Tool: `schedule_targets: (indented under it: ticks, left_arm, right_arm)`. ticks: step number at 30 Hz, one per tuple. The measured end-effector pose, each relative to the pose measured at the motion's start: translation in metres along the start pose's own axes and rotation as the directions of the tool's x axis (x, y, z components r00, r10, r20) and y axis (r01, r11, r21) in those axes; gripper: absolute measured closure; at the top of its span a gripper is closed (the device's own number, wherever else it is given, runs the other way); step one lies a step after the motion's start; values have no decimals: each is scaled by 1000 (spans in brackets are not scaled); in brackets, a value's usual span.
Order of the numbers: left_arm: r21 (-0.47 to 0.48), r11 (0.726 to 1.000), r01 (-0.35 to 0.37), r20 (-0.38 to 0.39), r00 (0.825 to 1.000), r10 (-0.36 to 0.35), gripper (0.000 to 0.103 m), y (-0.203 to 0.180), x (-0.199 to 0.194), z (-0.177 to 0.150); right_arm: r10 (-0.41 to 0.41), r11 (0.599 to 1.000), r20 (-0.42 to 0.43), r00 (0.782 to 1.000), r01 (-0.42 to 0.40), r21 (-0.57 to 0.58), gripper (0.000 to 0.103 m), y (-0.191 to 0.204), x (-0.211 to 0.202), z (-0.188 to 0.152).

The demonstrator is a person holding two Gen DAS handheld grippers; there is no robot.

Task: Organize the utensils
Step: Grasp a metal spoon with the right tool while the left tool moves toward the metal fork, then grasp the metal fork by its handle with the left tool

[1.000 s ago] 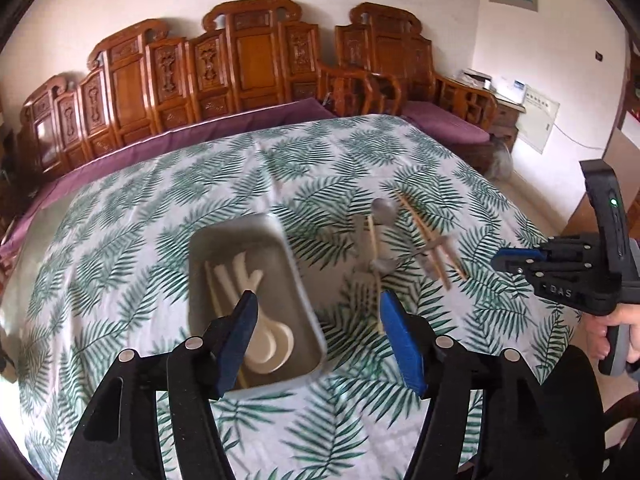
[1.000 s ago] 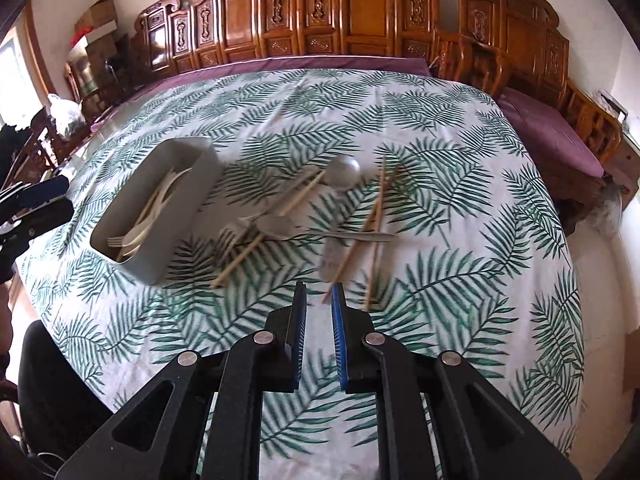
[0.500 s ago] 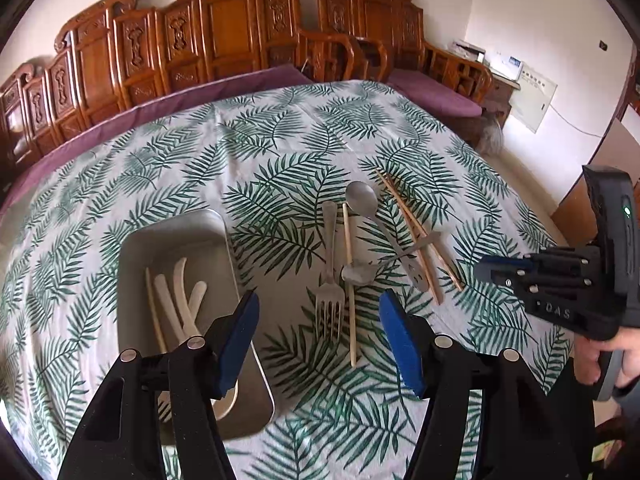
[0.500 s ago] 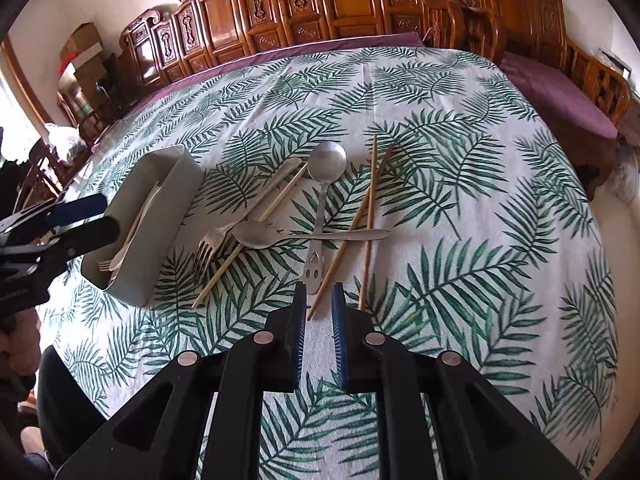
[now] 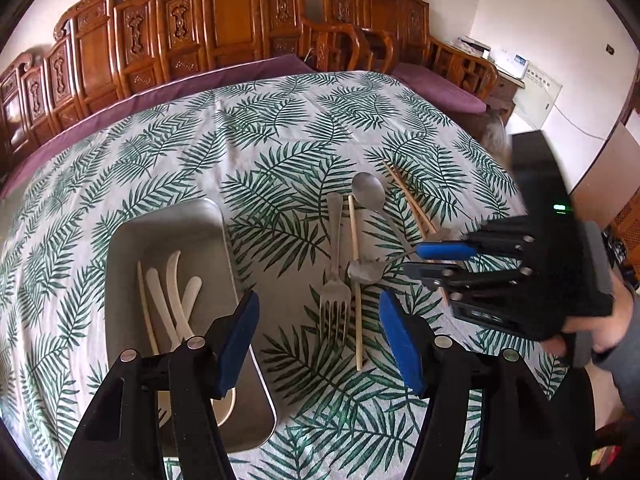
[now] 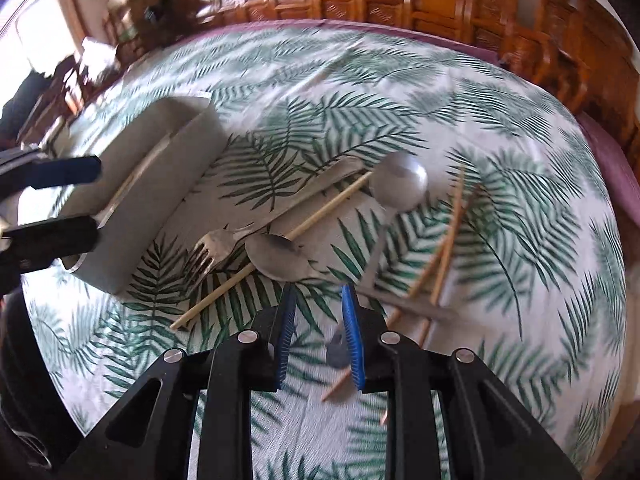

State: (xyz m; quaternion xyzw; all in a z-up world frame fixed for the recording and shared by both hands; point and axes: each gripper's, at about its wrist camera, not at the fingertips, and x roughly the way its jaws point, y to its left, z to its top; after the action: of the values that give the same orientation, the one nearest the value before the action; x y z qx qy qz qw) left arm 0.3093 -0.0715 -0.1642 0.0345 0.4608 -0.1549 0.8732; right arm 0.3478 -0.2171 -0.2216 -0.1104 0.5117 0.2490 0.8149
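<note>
Utensils lie in a loose pile on the leafy tablecloth [image 5: 280,140], just to the right of a grey tray [image 5: 168,232]. A metal fork [image 5: 335,276] lies flat next to a pale chopstick [image 5: 355,280]. A small spoon [image 5: 366,270] lies across that chopstick. A bigger spoon [image 5: 369,196] lies a little farther back, and two brown chopsticks [image 5: 408,200] cross its handle. Inside the tray are cream-colored utensils [image 5: 174,300].

The left gripper [image 5: 318,338] is wide open and holds nothing. It hangs above the table, with the fork tips between its blue pads [image 5: 240,336].

The right gripper [image 6: 318,332] is open only a little way. It holds nothing. It is low over the small spoon's handle [image 6: 332,280], close to the brown chopsticks. That view is blurry, so I cannot tell if it touches anything.

Carved wooden chairs [image 5: 224,28] stand behind the table.
</note>
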Motion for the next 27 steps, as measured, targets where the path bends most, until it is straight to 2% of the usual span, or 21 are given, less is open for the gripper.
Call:
schedule_targets:
  ticks: [5, 11, 16, 20, 21, 24, 27]
  left_arm:
    - [-13, 1000, -9, 8, 1000, 9, 43, 8, -8, -2]
    - [-20, 1000, -15, 19, 1000, 16, 43, 13, -16, -3]
    - [-25, 1000, -15, 18, 1000, 15, 43, 15, -17, -5]
    - [-28, 1000, -13, 15, 1000, 13, 43, 14, -17, -7]
    - [-27, 1000, -12, 15, 1000, 12, 43, 13, -17, -7]
    - [-21, 1000, -12, 17, 1000, 13, 43, 11, -19, -9]
    - [-22, 1000, -13, 15, 1000, 14, 43, 11, -18, -8]
  right_arm:
    - [-19, 996, -62, 998, 13, -88, 77, 0, 19, 14]
    - [36, 990, -144, 989, -55, -133, 75, -4, 32, 21]
    - [23, 979, -154, 988, -53, -195, 73, 3, 33, 22]
    - [10, 981, -154, 988, -40, -192, 79, 6, 29, 20]
    - [7, 980, -153, 988, -38, -196, 86, 8, 29, 18]
    - [2, 980, -148, 989, -31, -194, 98, 12, 26, 10]
    - [-20, 981, -136, 991, -6, -194, 99, 15, 24, 5]
